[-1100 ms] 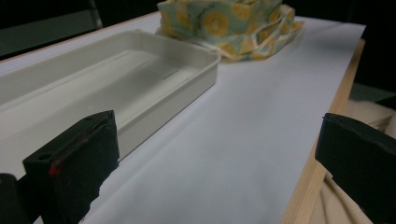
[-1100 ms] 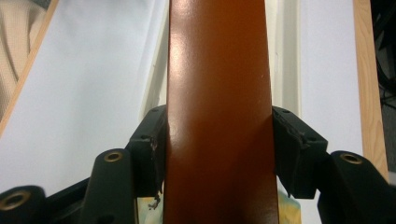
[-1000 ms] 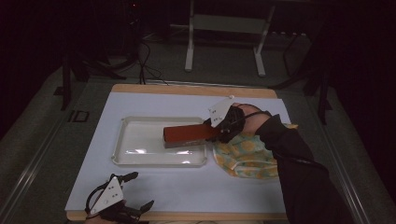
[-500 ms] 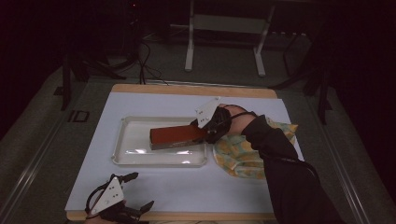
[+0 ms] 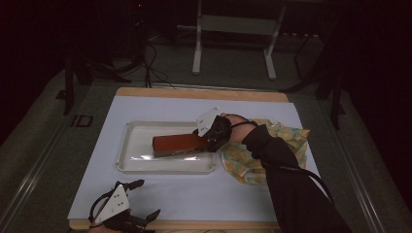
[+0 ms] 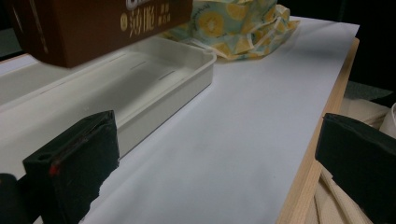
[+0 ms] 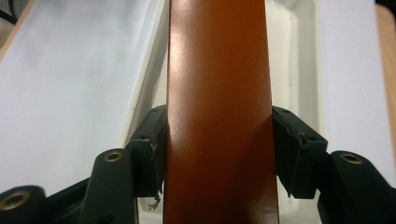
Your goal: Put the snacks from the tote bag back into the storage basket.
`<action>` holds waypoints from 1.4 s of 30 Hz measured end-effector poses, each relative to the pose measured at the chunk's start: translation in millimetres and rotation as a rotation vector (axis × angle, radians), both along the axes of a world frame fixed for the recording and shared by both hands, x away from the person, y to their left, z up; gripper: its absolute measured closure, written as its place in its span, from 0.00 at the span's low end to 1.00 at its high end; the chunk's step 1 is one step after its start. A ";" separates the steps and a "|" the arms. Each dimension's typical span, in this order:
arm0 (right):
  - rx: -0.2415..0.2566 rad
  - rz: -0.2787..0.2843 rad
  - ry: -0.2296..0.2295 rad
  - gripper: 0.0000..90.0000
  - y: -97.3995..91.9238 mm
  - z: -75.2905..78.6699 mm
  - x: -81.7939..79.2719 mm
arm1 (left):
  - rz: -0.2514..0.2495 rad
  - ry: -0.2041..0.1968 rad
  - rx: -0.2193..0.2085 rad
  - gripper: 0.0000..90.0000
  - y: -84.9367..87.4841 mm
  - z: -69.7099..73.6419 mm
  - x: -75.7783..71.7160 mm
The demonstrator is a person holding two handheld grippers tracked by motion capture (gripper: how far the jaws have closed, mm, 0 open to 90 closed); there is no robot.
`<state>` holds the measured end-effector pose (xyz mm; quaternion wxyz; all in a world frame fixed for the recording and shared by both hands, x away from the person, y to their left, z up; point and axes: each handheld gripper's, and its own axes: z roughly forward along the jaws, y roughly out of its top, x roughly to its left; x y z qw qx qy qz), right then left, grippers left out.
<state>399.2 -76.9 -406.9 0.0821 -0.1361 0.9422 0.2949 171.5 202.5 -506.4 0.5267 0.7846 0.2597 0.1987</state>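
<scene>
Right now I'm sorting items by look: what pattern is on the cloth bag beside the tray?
Yellow lemon slices on pale fabric, clearest in the left gripper view.

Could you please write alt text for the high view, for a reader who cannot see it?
The right gripper clamps one end of a brown box over a shallow white tray on a pale table. A yellow patterned cloth lies beside the tray, and the left gripper sits open at the near edge.

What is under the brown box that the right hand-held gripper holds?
The white tray lies under the brown box, which the right hand-held gripper clamps. Its visible floor looks bare; the part directly beneath the box is covered.
</scene>
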 end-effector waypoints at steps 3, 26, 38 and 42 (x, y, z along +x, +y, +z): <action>-0.017 -0.004 0.004 0.48 2.1 -9.2 2.3 | -0.002 0.000 0.000 0.00 0.2 0.0 -0.1; -0.105 -0.055 0.027 0.47 16.7 -56.2 15.7 | -0.006 -0.001 -0.003 0.00 -0.1 0.1 -0.3; -0.131 -0.070 0.045 0.47 20.5 -68.1 17.3 | -0.008 -0.001 -0.010 0.00 -0.2 0.7 -1.0; -0.131 -0.078 0.056 0.47 19.9 -68.4 18.5 | -0.007 -0.001 -0.010 0.00 -0.2 0.6 -0.9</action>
